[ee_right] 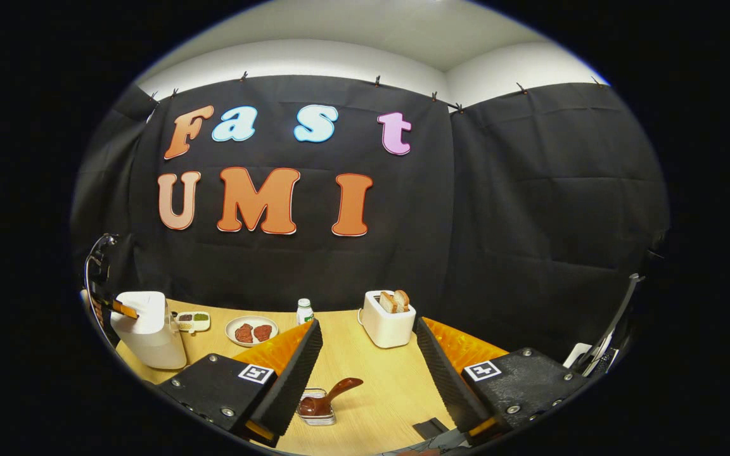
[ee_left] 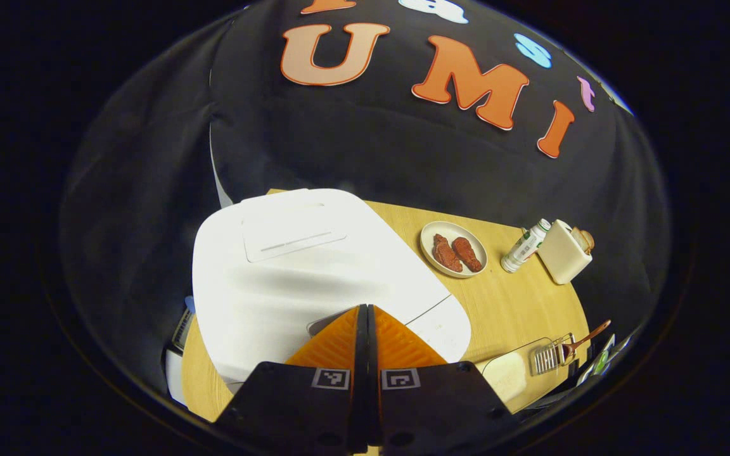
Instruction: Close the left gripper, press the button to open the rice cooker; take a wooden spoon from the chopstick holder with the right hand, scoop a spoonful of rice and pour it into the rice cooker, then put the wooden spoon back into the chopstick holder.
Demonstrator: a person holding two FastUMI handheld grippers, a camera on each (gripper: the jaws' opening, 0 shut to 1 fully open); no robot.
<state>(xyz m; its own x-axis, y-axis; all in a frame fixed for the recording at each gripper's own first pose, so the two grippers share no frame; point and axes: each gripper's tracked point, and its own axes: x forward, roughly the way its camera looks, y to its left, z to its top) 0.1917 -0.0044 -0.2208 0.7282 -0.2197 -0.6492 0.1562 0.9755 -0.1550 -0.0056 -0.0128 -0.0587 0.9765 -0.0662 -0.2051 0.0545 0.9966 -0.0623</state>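
Rice cooker sits at the table's left end, lid down. Left gripper fingers pressed together, nothing between them, tips over the cooker's front edge near the button. Right gripper spread wide, empty, hovering above the table. Wooden spoon stands in the chopstick holder at 6 o'clock; toaster at 12.
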